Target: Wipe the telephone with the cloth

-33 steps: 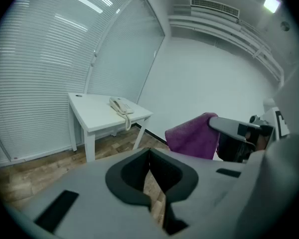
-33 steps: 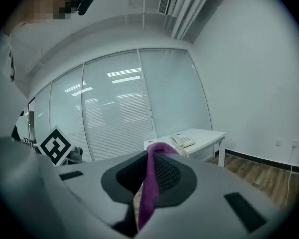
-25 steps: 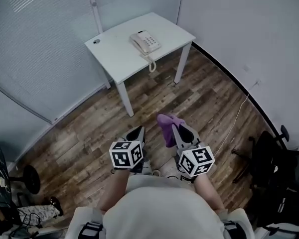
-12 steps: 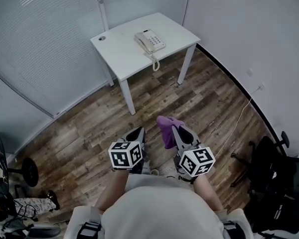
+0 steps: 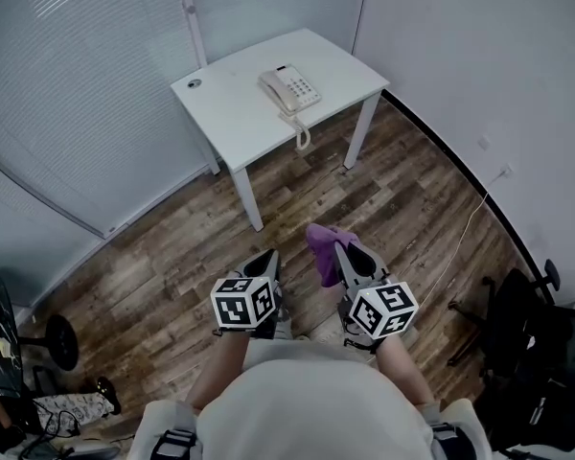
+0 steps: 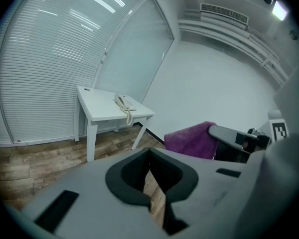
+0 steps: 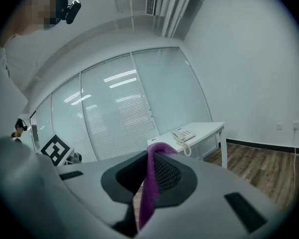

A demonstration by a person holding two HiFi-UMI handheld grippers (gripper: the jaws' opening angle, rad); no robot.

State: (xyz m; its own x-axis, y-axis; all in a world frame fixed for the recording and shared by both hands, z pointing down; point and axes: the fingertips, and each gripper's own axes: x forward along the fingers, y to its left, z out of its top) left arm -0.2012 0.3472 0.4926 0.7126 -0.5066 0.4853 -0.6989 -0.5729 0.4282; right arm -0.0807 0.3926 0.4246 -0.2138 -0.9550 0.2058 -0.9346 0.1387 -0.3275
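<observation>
A cream telephone (image 5: pixel 289 89) with a coiled cord sits on a small white table (image 5: pixel 240 113) far ahead of me; it also shows small in the left gripper view as the telephone (image 6: pixel 123 102) and in the right gripper view as the telephone (image 7: pixel 183 135). My right gripper (image 5: pixel 340 250) is shut on a purple cloth (image 5: pixel 322 250), which hangs between its jaws as a thin purple cloth (image 7: pixel 150 185). My left gripper (image 5: pixel 266 260) is shut with nothing in it. Both are held low in front of me, well short of the table.
Wood-plank floor (image 5: pixel 383 190) lies between me and the table. Blinds (image 5: pixel 67 94) cover the glass wall on the left, a plain white wall (image 5: pixel 479 56) stands on the right. A black office chair (image 5: pixel 527 333) is at the right, another chair base (image 5: pixel 48 343) at the left.
The table and telephone have shifted slightly right and lower in the head view. Both grippers hold the same pose in front of me, the cloth still in the right one.
</observation>
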